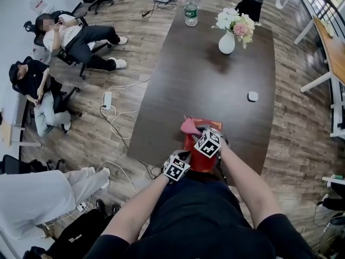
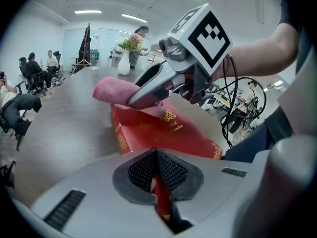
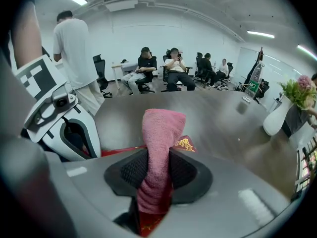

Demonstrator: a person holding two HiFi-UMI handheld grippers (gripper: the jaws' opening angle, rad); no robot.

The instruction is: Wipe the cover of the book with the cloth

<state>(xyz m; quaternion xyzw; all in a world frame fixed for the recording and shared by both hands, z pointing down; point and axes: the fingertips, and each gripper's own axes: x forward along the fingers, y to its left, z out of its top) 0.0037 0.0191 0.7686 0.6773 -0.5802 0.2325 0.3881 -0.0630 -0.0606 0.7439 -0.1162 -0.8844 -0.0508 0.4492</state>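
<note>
A red book [image 1: 200, 159] with gold print lies at the near edge of the dark table [image 1: 215, 80]. In the left gripper view, my left gripper [image 2: 157, 180] is shut on the near edge of the book [image 2: 163, 133]. My right gripper [image 3: 157, 182] is shut on a pink cloth [image 3: 161, 143], which sticks out past the jaws. In the left gripper view the cloth [image 2: 111, 90] rests on the far end of the cover, under the right gripper [image 2: 148, 90]. In the head view the cloth [image 1: 188, 125] shows beyond the book's far end, ahead of both grippers.
A white vase with flowers [image 1: 227, 39], a water bottle [image 1: 191, 12] and a small white object [image 1: 253, 96] stand further along the table. People sit on chairs [image 1: 81, 39] to the left. Cables and a power strip [image 1: 108, 100] lie on the wooden floor.
</note>
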